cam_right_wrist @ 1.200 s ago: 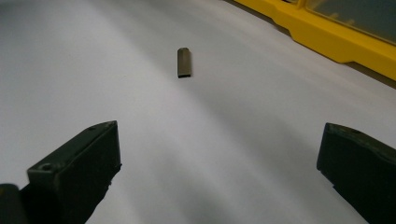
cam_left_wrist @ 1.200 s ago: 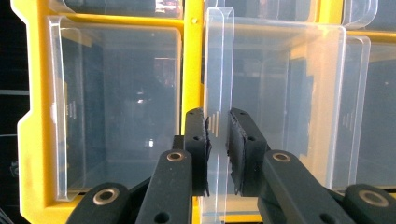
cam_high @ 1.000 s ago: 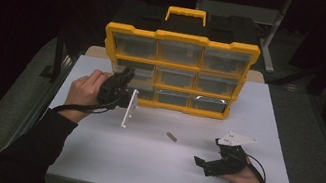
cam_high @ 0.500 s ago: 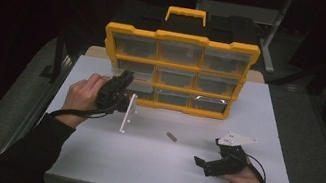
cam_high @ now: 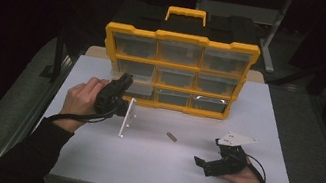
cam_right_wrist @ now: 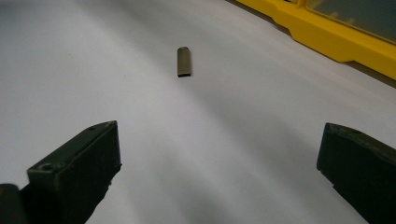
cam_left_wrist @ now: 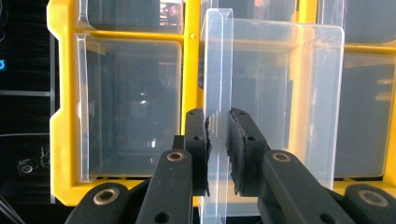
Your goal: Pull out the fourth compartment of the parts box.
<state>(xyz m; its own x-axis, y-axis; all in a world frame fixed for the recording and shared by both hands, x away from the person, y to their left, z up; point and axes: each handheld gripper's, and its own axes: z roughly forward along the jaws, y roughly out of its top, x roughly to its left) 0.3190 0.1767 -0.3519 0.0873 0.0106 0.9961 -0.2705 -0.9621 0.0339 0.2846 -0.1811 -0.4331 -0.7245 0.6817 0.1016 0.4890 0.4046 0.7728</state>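
Clear drawer pulled from the yellow organizer

Left gripper [cam_left_wrist: 217,140] pinches the clear drawer [cam_left_wrist: 271,93] before the organizer [cam_high: 177,71]; right gripper [cam_right_wrist: 219,158], fingers spread, faces a small metal piece [cam_right_wrist: 184,61] nearby.

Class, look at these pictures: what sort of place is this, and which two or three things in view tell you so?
Probably a workshop or lab bench in a dark room: a yellow parts organizer with clear drawers stands on a white table, and steel equipment frames stand behind.
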